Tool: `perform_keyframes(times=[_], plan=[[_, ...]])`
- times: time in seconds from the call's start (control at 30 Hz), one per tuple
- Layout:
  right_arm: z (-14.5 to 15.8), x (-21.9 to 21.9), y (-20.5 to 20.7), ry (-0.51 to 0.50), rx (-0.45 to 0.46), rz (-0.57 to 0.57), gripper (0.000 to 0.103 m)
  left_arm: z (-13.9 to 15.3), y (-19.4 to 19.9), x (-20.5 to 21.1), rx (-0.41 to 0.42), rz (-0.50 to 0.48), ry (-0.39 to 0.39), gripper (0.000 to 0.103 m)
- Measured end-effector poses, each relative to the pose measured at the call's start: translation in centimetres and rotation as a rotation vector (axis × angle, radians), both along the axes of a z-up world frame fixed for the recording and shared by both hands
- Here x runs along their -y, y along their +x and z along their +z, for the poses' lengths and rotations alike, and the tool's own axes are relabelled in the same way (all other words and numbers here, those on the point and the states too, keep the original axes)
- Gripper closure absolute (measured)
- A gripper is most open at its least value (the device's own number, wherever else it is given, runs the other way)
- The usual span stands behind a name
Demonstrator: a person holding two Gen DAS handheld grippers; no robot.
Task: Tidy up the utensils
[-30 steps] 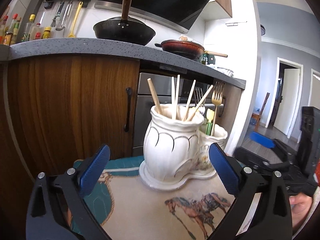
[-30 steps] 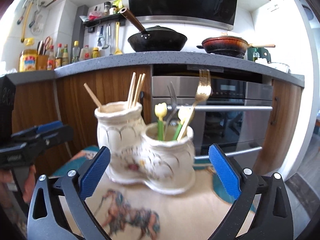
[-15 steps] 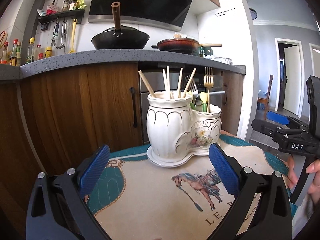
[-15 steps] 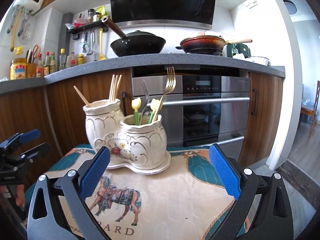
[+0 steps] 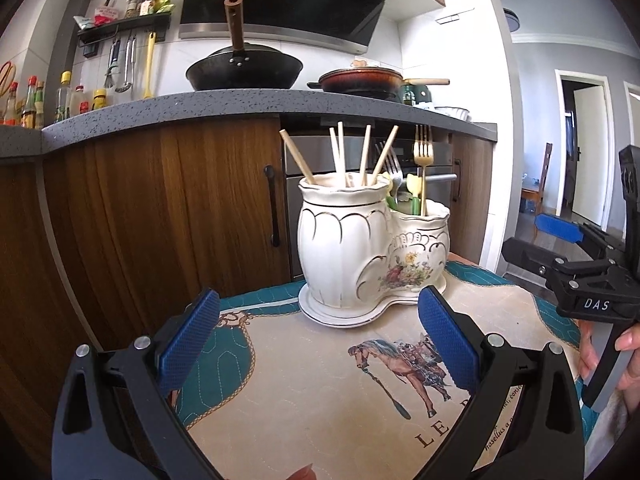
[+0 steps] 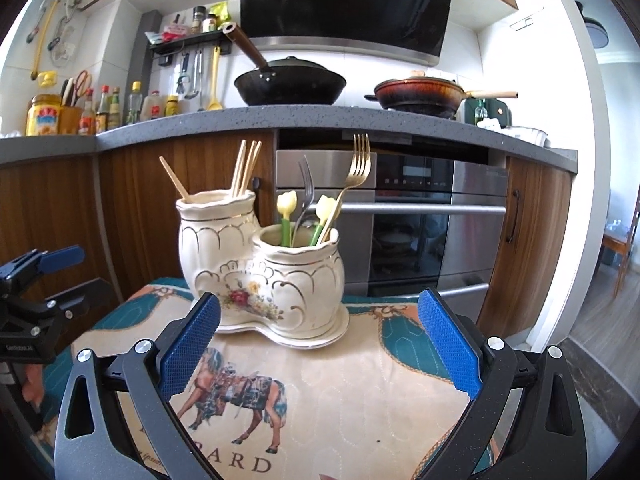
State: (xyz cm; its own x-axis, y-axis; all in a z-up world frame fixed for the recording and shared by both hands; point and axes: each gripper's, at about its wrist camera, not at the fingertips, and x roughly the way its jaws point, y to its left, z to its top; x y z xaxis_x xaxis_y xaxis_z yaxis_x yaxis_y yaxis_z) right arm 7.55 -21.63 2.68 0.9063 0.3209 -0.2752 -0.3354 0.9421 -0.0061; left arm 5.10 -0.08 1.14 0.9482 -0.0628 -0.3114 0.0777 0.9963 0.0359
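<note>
Utensils look sorted: chopsticks in tall pot, forks in low pot. Both our grippers, left & right, gape empty; nothing left on mat.

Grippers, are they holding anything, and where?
Nothing. The left gripper and right gripper are both open and empty, short of the holder.

Each tongs, left and right, is a black, faintly speckled plastic fork whose two arms end in blue pads with a fine diamond knurl, with round silver screw heads along the arms. Seen at 3 o'clock in the left view, the right tongs' black body carries white lettering "DAS". At 9 o'clock in the right view, the left tongs' body bears small white print too fine to read.
</note>
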Motion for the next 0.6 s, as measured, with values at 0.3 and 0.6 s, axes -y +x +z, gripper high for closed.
perform_keyframes(times=[0.3,0.6], plan=[[-0.11,-0.27,0.07,-0.004,-0.007,0.009,0.005,0.07,0.05,0.02,-0.003,0.001,0.002,0.006],[-0.16,-0.30,0.13,-0.004,-0.009,0.009,0.005,0.07,0.03,0.00,-0.003,0.001,0.002,0.005]])
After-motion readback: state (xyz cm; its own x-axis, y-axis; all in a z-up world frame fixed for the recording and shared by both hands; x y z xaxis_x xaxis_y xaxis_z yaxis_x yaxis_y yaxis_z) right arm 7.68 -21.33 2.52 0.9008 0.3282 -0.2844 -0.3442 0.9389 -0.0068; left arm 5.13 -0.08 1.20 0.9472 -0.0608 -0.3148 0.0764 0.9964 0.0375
